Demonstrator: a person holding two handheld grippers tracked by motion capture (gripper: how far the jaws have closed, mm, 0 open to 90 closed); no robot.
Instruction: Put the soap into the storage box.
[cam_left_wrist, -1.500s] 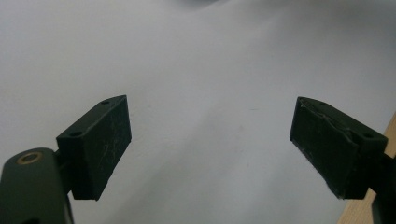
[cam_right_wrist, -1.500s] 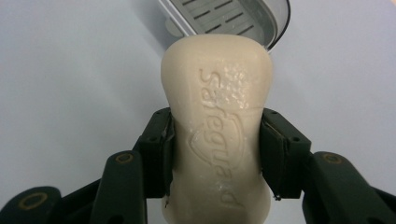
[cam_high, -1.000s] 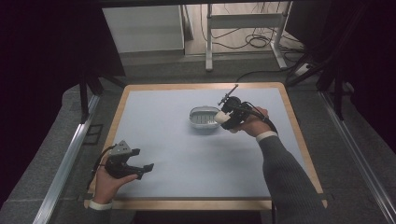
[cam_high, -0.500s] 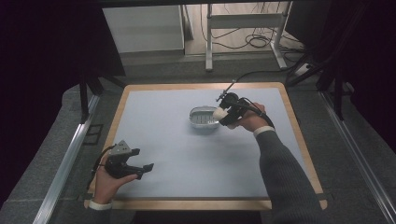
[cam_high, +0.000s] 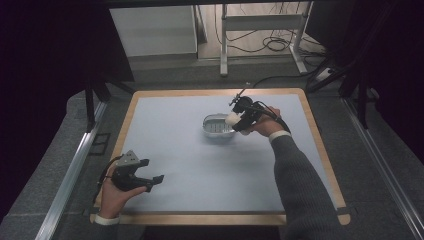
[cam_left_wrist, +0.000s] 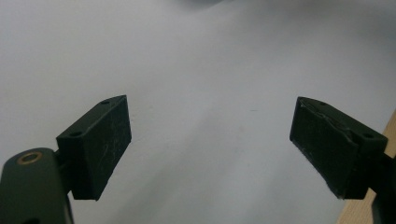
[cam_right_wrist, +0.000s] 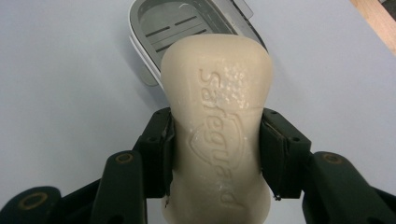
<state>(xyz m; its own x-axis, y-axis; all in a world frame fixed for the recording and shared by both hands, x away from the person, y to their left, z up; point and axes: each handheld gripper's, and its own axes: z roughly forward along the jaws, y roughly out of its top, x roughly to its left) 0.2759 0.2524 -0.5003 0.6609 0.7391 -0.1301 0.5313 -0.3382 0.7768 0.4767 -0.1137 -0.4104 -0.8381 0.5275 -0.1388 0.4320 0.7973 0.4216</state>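
The left gripper sits nearest, jaws spread wide over bare table. Farther off, the right gripper pinches a cream soap bar between its pads, above the grey soap dish.

In the right gripper view, a cream bar of soap is clamped between the two black jaws of the right gripper; one jaw is pressed against each long side of the bar. The word "Safeguard" is seen embossed along its upper face. The far end of the bar is held over the near edge of a grey soap dish, in whose floor several slots can be seen. The dish is placed on a pale blue-grey table surface. A wooden edge is visible at the top right corner.
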